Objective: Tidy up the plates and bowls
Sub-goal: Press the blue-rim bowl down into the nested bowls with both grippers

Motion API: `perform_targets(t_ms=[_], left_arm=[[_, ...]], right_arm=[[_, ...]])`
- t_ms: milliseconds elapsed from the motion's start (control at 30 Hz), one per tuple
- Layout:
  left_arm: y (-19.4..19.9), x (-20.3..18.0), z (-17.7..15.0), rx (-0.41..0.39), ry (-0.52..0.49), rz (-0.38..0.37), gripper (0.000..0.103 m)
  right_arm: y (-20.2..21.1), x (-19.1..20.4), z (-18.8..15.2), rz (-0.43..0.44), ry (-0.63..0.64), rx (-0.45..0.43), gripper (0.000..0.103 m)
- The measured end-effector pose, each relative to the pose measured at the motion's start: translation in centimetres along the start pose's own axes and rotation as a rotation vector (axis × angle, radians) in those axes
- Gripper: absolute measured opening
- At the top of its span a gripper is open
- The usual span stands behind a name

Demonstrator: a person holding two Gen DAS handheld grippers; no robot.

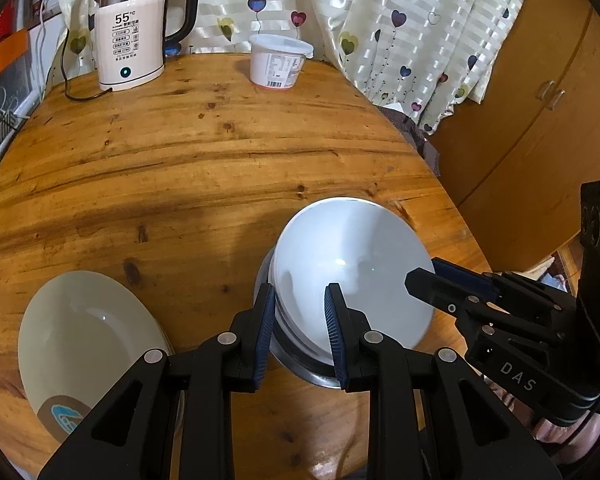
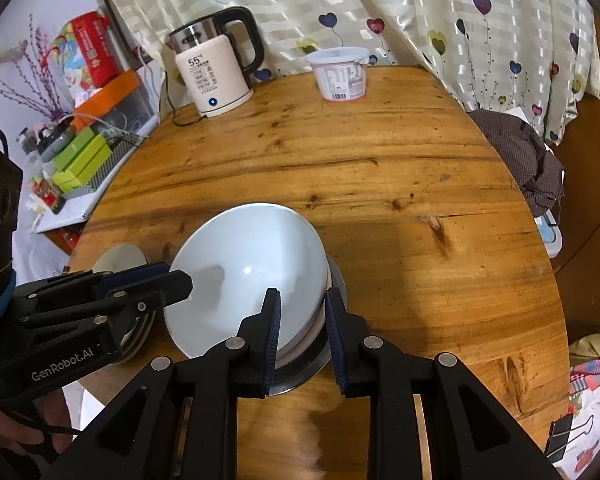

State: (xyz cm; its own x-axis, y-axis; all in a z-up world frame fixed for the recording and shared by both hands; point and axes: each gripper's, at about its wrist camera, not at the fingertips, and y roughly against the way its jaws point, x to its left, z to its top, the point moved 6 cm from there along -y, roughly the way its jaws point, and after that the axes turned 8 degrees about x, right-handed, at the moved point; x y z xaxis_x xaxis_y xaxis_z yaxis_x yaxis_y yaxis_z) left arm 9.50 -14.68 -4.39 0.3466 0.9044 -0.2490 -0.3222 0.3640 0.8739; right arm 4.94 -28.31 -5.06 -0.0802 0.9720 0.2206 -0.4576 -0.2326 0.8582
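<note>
Claws (image 1: 300, 332) (image 2: 302, 340) straddling bowl (image 1: 352, 264) rim, tabletop (image 1: 180, 168) beyond

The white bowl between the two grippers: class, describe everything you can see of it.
The white bowl is plain, glossy, ceramic-looking and empty. It sits on top of a nested stack with a metal bowl lowest, on the wooden table. The left gripper and right gripper straddle opposite rims; actual contact is unclear.

Metal bowl (image 1: 296, 364) mostly hidden under stacked white bowls (image 1: 352, 272). Cream plate (image 1: 88, 336) partly covered by left gripper (image 1: 300, 332). Tub (image 2: 340, 76) label unreadable.
</note>
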Motion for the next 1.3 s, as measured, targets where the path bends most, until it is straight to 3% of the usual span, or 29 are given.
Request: perform_targets(t_ms=[267,1300], left_arm=[[-0.1,-0.1,-0.1,-0.019,-0.014,0.010,0.026],[-1.5,0.5,-0.9,0.026,0.006,-0.013,0.026]], right_arm=[[0.0,0.0,-0.1,0.000,0.003,-0.003,0.022],[-0.8,-0.3,-0.4,0.006,-0.013,0.017,0.022]])
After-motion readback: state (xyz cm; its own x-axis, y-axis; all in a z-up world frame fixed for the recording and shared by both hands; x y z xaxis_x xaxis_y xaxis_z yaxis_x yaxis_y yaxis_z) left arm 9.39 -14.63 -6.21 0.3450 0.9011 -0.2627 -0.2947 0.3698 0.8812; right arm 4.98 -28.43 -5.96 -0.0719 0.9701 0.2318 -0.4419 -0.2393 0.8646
